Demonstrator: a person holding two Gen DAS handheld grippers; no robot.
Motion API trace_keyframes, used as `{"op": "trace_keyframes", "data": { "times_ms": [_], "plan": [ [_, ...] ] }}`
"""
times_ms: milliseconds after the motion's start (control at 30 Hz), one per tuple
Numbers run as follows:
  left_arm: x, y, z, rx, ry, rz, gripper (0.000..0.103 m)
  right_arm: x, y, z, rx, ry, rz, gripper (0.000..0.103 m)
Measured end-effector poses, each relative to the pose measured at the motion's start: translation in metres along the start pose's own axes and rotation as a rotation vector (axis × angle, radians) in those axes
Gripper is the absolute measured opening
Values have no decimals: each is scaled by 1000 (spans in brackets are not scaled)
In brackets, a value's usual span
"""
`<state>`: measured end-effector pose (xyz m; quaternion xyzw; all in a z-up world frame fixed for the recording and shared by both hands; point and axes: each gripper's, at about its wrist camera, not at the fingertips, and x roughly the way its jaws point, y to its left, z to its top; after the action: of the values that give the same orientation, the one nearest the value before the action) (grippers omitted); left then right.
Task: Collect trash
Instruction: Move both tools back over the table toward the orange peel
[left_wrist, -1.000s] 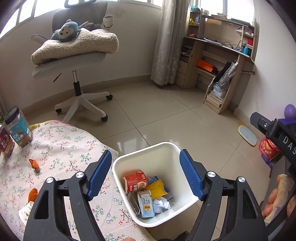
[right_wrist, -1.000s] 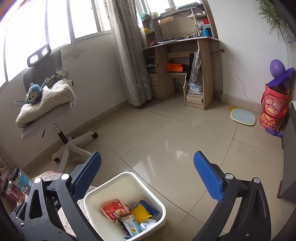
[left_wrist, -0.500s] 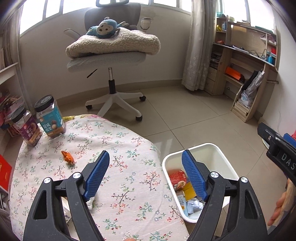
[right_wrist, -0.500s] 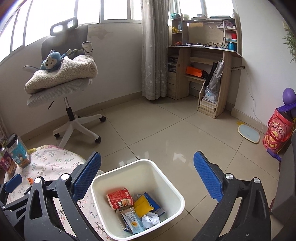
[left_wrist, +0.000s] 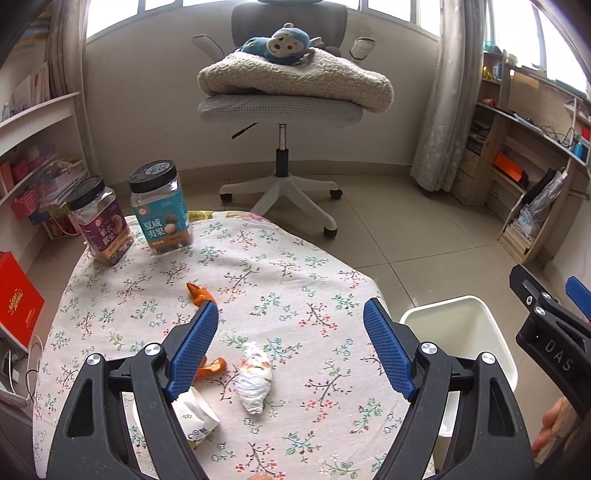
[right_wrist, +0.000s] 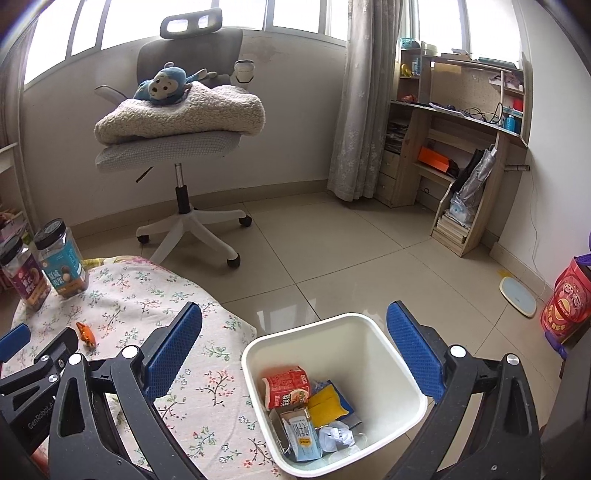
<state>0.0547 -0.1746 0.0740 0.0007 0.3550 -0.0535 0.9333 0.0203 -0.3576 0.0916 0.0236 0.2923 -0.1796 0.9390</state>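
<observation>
My left gripper is open and empty above the round floral table. Below it lie a crumpled white wrapper, orange peel pieces and a white paper cup partly hidden by the left finger. My right gripper is open and empty above the white bin, which stands on the floor beside the table. The bin holds a red carton, a yellow packet, a blue-white carton and crumpled paper. The bin also shows in the left wrist view.
Two snack jars stand at the table's far left edge. An office chair with a blanket and a plush monkey stands behind the table. A wooden desk is on the right. A red box is on the left.
My left gripper has swung left from over the bin to over the table, bringing the wrapper and cup into view. My right gripper has turned left and now looks down over the bin.
</observation>
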Motion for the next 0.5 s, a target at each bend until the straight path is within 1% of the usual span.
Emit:
{"op": "trace_keyframes", "data": {
  "times_ms": [133,500],
  "plan": [
    [1,28,1,-42,12,26,82,2,28,-1,-33,10,29,96],
    [8,112,-3,-151,54,126,82,18,119,-10,-122,70,129,96]
  ]
}}
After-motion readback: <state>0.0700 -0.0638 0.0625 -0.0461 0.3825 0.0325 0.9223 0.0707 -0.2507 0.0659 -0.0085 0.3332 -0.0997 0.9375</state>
